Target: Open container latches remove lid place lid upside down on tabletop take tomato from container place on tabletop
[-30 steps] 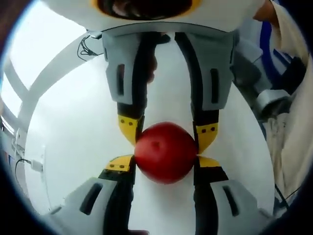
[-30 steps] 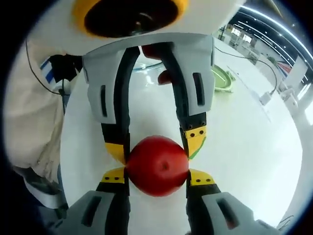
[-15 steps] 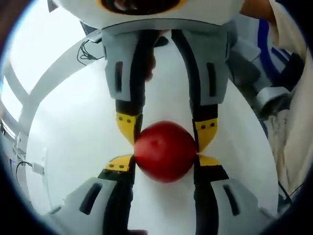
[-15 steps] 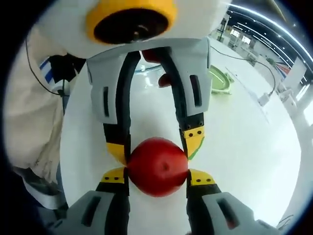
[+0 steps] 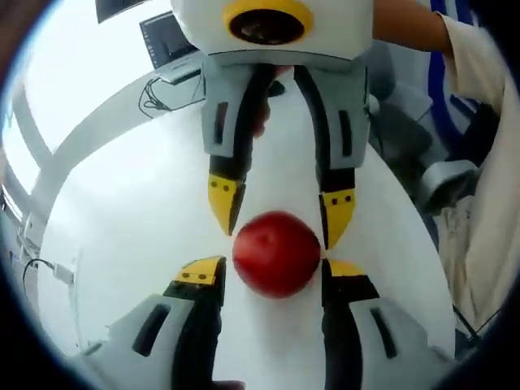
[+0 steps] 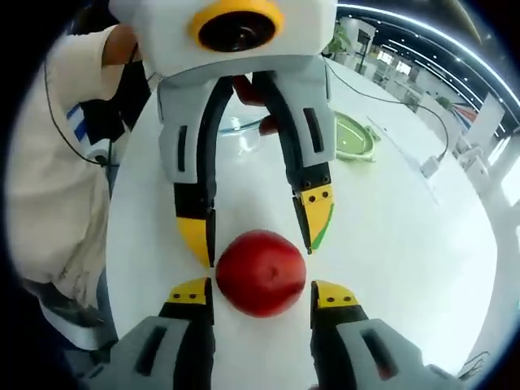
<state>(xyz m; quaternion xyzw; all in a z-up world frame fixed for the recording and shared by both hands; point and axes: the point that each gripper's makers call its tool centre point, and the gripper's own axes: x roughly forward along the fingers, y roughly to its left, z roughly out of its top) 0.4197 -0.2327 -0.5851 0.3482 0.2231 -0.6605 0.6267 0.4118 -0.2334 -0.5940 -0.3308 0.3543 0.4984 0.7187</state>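
A red tomato (image 5: 276, 253) (image 6: 262, 272) rests on the white tabletop (image 5: 130, 211) between my two grippers, which face each other. In the left gripper view, my left gripper (image 5: 272, 270) stands open at the tomato's near side; one yellow-tipped jaw just touches it and a small gap shows at the other. My right gripper (image 5: 280, 213) hangs across from it, open, its tips slightly clear of the tomato. In the right gripper view, my right gripper (image 6: 262, 292) flanks the tomato with slim gaps, and the left gripper (image 6: 258, 231) is open beyond it.
In the right gripper view, a clear container (image 6: 242, 126) and a green lid (image 6: 355, 134) lie on the far part of the table. A person's light clothing (image 6: 61, 187) is at the left. In the left gripper view, cables (image 5: 162, 85) and a screen (image 5: 166, 32) are beyond the table.
Both grippers have let go of the tomato and drawn apart from each other. The tomato looks smaller in both views and no longer fills the gap between the jaws.
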